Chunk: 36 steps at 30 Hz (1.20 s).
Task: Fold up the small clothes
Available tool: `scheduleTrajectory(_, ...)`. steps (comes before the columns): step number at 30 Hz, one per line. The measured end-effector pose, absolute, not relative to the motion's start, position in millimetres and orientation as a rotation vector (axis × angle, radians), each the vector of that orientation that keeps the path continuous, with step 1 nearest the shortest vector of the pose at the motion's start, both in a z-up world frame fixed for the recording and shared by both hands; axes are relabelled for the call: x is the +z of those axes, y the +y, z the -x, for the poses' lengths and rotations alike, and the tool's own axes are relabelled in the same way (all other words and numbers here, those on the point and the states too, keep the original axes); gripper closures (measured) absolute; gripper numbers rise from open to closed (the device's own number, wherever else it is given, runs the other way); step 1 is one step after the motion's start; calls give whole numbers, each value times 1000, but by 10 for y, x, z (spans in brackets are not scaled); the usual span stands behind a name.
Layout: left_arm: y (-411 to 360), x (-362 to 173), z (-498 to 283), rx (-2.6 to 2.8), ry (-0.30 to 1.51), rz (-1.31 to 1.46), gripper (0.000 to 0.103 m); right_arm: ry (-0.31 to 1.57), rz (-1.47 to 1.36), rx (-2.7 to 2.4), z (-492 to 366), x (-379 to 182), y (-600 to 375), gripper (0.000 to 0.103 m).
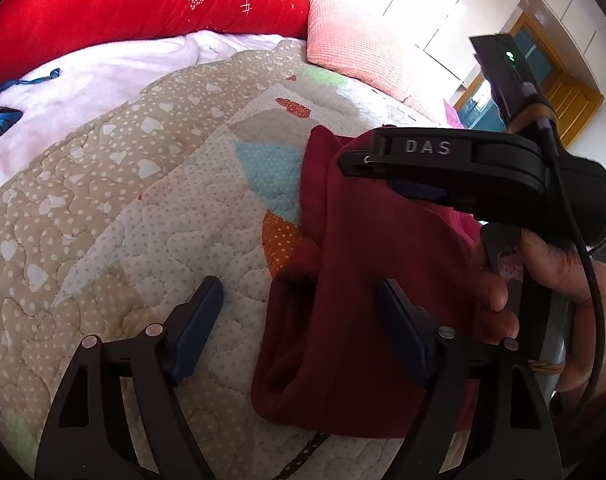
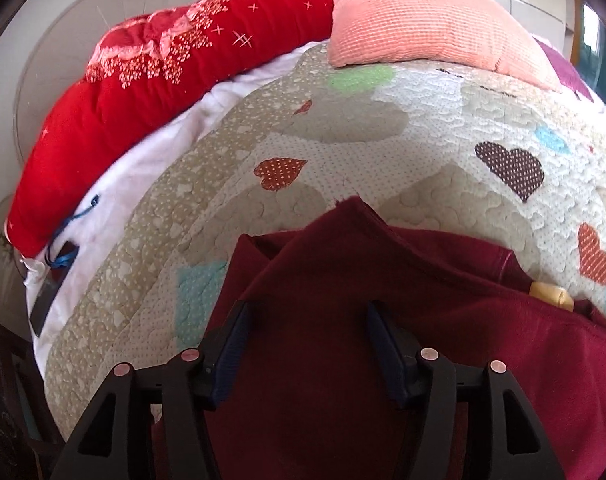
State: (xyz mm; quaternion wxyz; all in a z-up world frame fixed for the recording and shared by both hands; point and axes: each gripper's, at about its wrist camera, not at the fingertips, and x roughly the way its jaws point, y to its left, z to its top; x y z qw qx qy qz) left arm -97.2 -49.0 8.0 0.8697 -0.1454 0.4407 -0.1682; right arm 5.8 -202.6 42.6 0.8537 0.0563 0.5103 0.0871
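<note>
A dark red small garment (image 1: pixel 367 280) lies folded on the heart-patterned quilt (image 1: pixel 143 220). My left gripper (image 1: pixel 299 300) stands wide open low over the garment's left edge, one pad above bare quilt and the other above the cloth, neither pressing. A hand (image 1: pixel 543 276) holds the right gripper's black body (image 1: pixel 443 160) over the garment's far part. In the right wrist view the right gripper (image 2: pixel 309 324) hangs over the red garment (image 2: pixel 383 264) with its jaws apart and only flat cloth below. A fold of the garment rises to a point ahead of it.
A red flowered bolster (image 2: pixel 183 92) and a pink pillow (image 2: pixel 423 24) line the far side of the quilt (image 2: pixel 383 140). A white blanket (image 1: pixel 103 80) carries a dark tag with a blue string (image 2: pixel 55 280). Something yellow (image 2: pixel 551 296) peeks from under the garment's right edge.
</note>
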Motion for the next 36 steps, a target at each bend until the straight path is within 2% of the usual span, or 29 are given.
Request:
scheduleTrajectory(13, -510, 81, 970, -368, 910, 302, 20, 1054, 167, 141, 6, 635, -1623, 44)
scheduleTrajectory(17, -495, 81, 973, -376, 911, 309, 20, 1106, 210, 124, -75, 489, -1533, 44)
scheduleTrajectory(18, -489, 80, 974, -378, 910, 311, 20, 1122, 196, 116, -103, 438, -1542, 43)
scheduleTrajectory(24, -477, 68, 979, -379, 897, 320, 20, 1149, 129, 98, -257, 258, -1614, 19)
scheduleTrajectory(27, -474, 69, 994, -382, 895, 323, 20, 1124, 124, 101, -278, 203, -1599, 17)
scheduleTrajectory(29, -465, 74, 1004, -385, 895, 329, 20, 1095, 124, 100, -262, 188, -1593, 20)
scheduleTrajectory(30, -461, 81, 1007, -387, 898, 330, 20, 1082, 127, 105, -241, 193, -1592, 27)
scheduleTrajectory(32, -447, 105, 1014, -397, 909, 327, 20, 1057, 124, 117, -193, 238, -1629, 43)
scheduleTrajectory(34, -435, 131, 1018, -408, 915, 321, 20, 1039, 71, 159, -144, 339, -1757, 65)
scheduleTrajectory(35, -441, 141, 1022, -411, 916, 315, 20, 1035, 40, 173, -141, 374, -1805, 70)
scheduleTrajectory(36, -451, 151, 1025, -415, 918, 304, 20, 1029, -12, 196, -118, 441, -1891, 81)
